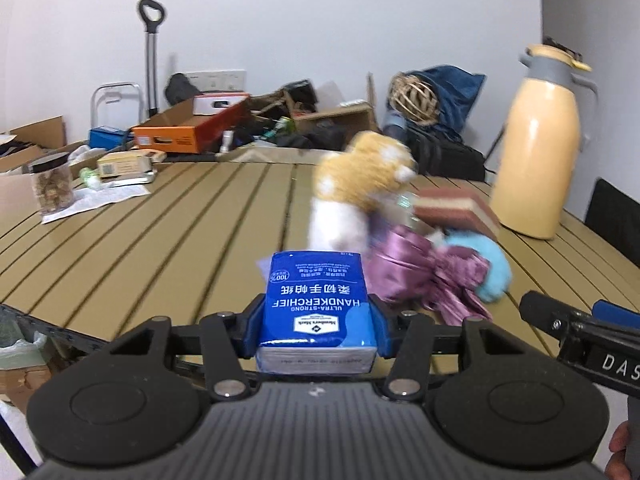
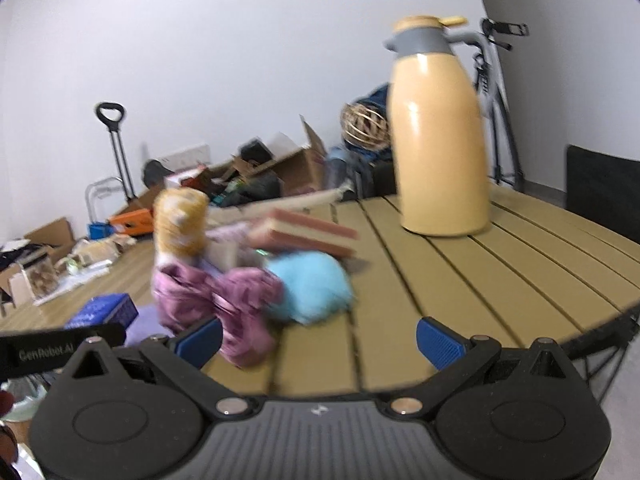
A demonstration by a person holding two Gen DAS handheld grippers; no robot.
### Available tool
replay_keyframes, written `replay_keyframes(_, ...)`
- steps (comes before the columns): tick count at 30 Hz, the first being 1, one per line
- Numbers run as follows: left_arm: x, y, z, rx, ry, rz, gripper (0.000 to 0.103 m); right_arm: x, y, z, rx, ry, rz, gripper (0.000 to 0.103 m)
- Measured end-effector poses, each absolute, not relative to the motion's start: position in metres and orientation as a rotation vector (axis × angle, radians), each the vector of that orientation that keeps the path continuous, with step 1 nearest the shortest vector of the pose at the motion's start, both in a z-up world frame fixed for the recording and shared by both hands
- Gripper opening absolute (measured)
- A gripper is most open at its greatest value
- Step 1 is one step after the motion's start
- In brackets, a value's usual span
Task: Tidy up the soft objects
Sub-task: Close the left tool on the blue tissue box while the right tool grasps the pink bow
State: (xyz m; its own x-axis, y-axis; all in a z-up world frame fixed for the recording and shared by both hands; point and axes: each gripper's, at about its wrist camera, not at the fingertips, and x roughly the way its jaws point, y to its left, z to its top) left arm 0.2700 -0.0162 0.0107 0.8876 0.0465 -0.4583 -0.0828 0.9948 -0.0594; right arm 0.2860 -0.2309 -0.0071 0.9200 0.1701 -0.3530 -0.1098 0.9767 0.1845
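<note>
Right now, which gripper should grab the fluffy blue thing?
Right. The right hand-held gripper is open and empty, with the blue fluffy toy just ahead. The left hand-held gripper already clamps the tissue pack.

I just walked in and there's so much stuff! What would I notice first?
Probably the blue handkerchief tissue pack squeezed in the left claw, right up front. Behind it on the slatted table sits a pile: an orange-and-white plush toy, shiny purple cloth, something fluffy and light blue. A tall yellow thermos jug stands far right.
</note>
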Motion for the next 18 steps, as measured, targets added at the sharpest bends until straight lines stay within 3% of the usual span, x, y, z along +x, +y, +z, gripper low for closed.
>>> replay_keyframes(18,0.275,0.056,0.019,-0.155,0.462,0.169,0.053,0.364,-0.151,-0.011,0.215,0.461,0.113,0.103)
